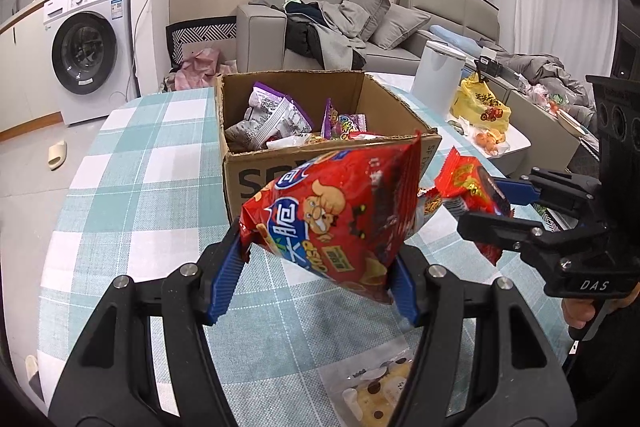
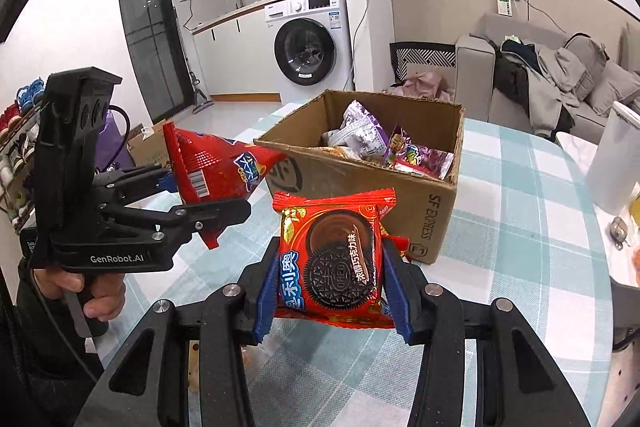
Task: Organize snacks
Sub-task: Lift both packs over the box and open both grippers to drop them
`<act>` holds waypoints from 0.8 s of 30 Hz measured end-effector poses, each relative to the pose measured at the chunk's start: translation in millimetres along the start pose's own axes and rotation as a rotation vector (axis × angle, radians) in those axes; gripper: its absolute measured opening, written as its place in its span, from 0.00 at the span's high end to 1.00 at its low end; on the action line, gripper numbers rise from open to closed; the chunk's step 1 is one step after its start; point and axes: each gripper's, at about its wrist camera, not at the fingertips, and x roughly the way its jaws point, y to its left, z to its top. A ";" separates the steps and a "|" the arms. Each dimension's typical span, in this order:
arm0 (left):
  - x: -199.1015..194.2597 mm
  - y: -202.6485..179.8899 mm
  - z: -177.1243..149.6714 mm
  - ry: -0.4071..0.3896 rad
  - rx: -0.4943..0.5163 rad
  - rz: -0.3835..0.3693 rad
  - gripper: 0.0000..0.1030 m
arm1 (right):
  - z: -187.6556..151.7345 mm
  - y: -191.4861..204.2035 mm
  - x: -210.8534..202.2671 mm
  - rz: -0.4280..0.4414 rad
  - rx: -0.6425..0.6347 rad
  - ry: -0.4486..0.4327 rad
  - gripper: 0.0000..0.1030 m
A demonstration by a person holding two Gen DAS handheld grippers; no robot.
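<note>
Claws grip 2 snack packs.

left gripper grips chip bag | cardboard box behind

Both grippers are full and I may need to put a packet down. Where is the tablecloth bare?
Bare checked tablecloth lies left of the cardboard box, and right of it toward the white canister. Crowded: inside the box, and near the clear snack bag at the table's near edge.
</note>
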 end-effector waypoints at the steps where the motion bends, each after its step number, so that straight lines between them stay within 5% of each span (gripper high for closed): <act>1: -0.3 -0.6 0.5 -0.001 0.001 0.001 0.41 | 0.6 -0.7 0.2 0.000 0.004 0.000 0.54; 24: 1.7 7.6 53.7 -0.093 -0.017 0.011 0.40 | 42.5 -24.9 2.8 -0.065 0.069 -0.120 0.54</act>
